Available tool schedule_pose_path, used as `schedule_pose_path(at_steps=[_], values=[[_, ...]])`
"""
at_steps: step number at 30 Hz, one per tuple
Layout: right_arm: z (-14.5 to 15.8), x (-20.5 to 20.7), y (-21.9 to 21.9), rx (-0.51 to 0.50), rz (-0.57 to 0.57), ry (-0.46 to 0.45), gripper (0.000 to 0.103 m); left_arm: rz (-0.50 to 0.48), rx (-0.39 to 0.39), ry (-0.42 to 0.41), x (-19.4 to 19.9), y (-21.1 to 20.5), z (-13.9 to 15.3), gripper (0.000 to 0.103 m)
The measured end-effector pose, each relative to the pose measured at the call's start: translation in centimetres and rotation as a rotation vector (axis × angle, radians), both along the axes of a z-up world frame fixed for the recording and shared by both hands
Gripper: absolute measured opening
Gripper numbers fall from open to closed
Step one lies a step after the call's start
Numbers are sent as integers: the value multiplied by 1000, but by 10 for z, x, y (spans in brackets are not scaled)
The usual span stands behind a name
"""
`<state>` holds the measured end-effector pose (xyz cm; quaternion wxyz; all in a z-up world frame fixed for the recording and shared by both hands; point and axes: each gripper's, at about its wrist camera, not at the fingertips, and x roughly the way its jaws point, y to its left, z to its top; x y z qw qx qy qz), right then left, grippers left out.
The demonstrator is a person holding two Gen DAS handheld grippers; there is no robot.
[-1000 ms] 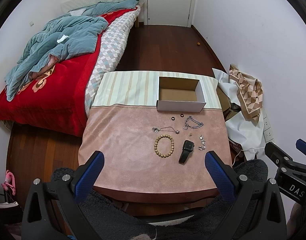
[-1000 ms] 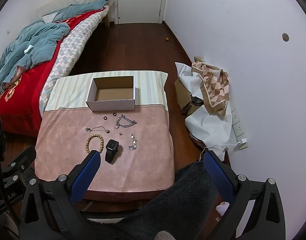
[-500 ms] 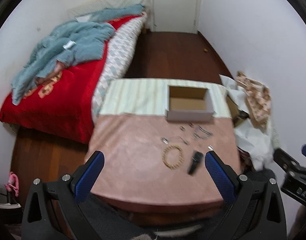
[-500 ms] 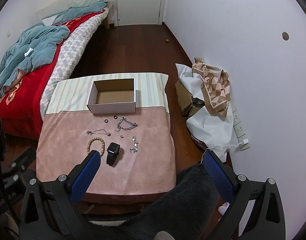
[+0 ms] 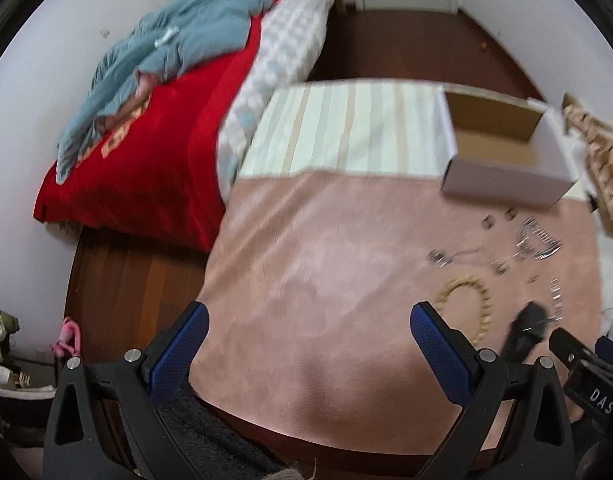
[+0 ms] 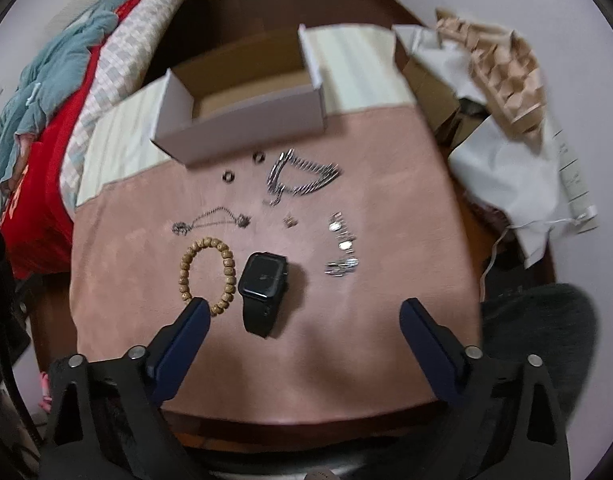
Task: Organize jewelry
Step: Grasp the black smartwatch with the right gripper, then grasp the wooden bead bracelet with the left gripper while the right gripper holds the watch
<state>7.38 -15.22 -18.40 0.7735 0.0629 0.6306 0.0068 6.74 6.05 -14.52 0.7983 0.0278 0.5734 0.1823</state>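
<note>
An open cardboard box [image 6: 242,120] [image 5: 502,160] stands at the far side of a pink-covered table [image 6: 378,320]. In front of it lie two small dark rings [image 6: 228,176], a silver chain bracelet [image 6: 302,178], a thin necklace [image 6: 212,219], a wooden bead bracelet [image 6: 208,276] [image 5: 470,304], a black smartwatch [image 6: 263,286] [image 5: 524,330] and silver earrings [image 6: 342,252]. My right gripper [image 6: 302,322] is open and empty, just above the table's near part, right of the watch. My left gripper [image 5: 306,330] is open and empty over the table's left half.
A bed [image 5: 154,128] with a red cover and a blue blanket runs along the left. A white bag and patterned cloth [image 6: 502,92] lie on the floor right of the table. Dark wooden floor [image 5: 386,40] stretches beyond to a door.
Both grippers have moved forward and down toward the table. The left view has swung left, the right view has closed in on the jewelry. Both stay open.
</note>
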Motion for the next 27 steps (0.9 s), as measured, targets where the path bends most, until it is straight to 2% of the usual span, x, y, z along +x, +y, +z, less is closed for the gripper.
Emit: schedule_pose_path(at_steps=[4,7,9,11,20,23,25,26,27], values=[[-38,8,17,34,3,59,87,21,-9,49,2,7,-28,103],[-58,15,25,37,10,93,75,20,-19,70,5,7,-40,103],[-69,21,28,50,14,113,54,13,-25,80,8,6,-48,103],[-74,24,30,58,20,125,37,5,-45,86,12,5,-53,103],[-53,31,8,28,32,56,37,-101,-191,152,35,-29,-91,101],[-46,34,-5,6,27,42,37,-145,-228,191,39,-45,-104,83],[-45,37,-13,-10,20,39,37,-170,-236,211,40,-54,-110,63],[-45,37,-16,-15,15,40,37,-182,-240,215,40,-58,-113,58],[-46,37,-18,-17,9,42,37,-199,-241,226,39,-63,-115,45]])
